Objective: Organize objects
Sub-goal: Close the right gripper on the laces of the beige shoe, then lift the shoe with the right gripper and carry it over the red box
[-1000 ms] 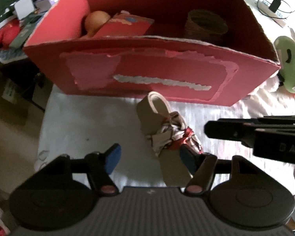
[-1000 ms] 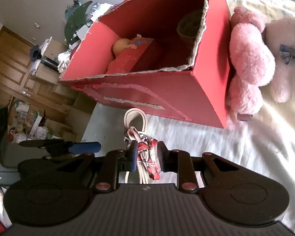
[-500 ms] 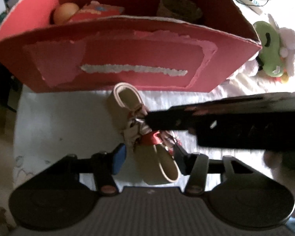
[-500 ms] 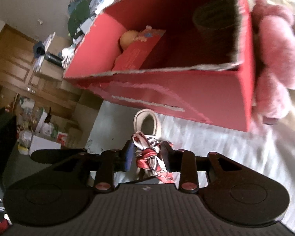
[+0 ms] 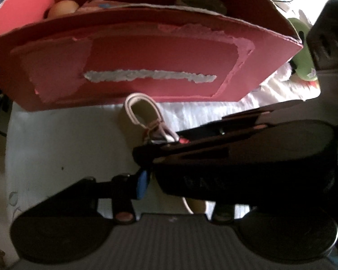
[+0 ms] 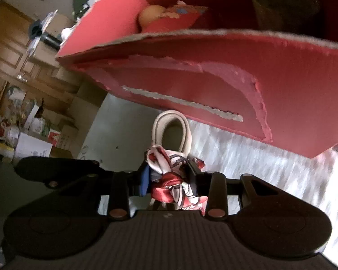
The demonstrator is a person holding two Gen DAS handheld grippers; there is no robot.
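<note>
A beige shoe (image 6: 172, 126) with a red-and-white scarf bow (image 6: 175, 177) lies on the white bed in front of a red cardboard box (image 6: 214, 85). My right gripper (image 6: 169, 180) is shut on the scarf bow. In the left wrist view the shoe (image 5: 144, 112) shows below the box (image 5: 146, 67), and the right gripper's body (image 5: 247, 157) crosses over it. My left gripper (image 5: 180, 180) stands open around the shoe's toe; its right finger is hidden behind the right gripper.
The box holds an orange ball (image 6: 152, 14), a red card (image 6: 175, 20) and a brown cup (image 6: 284, 4). A green plush (image 5: 304, 60) lies right of the box. Cluttered shelves and cartons (image 6: 29, 123) stand at the left beyond the bed edge.
The right gripper, shut on the scarf bow, has moved toward the box with the shoe. It now crosses over the left gripper's view. Both cameras are closer to the box.
</note>
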